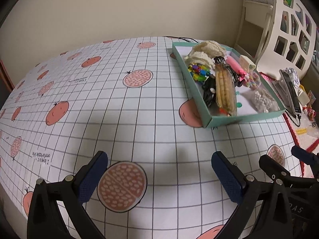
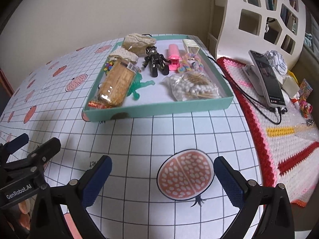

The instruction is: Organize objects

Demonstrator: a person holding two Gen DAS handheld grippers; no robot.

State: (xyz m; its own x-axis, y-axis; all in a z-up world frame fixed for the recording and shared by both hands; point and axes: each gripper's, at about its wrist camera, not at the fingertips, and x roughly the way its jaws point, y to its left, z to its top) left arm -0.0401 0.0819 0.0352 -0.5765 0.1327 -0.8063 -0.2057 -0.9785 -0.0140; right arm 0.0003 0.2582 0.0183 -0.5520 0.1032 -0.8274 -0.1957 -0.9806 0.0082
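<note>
A shallow teal box (image 2: 159, 109) (image 1: 229, 119) lies on the checked tablecloth and holds several small things: a packet of biscuit sticks (image 2: 117, 83) (image 1: 225, 91), a black figure (image 2: 154, 59), a pink case (image 2: 173, 56), a bag of cotton swabs (image 2: 191, 87), a green toy (image 2: 139, 86) and cream lace rolls (image 2: 137, 42). My right gripper (image 2: 162, 171) is open above the cloth, well in front of the box. Left of it, my left gripper (image 1: 159, 171) is open too, with nothing between its fingers. Each gripper shows at the edge of the other's view.
A crocheted mat (image 2: 279, 149) covers the table's right side. On it stand a phone on a stand (image 2: 267, 79) with a cable, crumpled paper (image 2: 276, 59) and small trinkets (image 2: 305, 99). A white cut-out shelf (image 2: 259, 16) rises behind; a wall runs behind the table.
</note>
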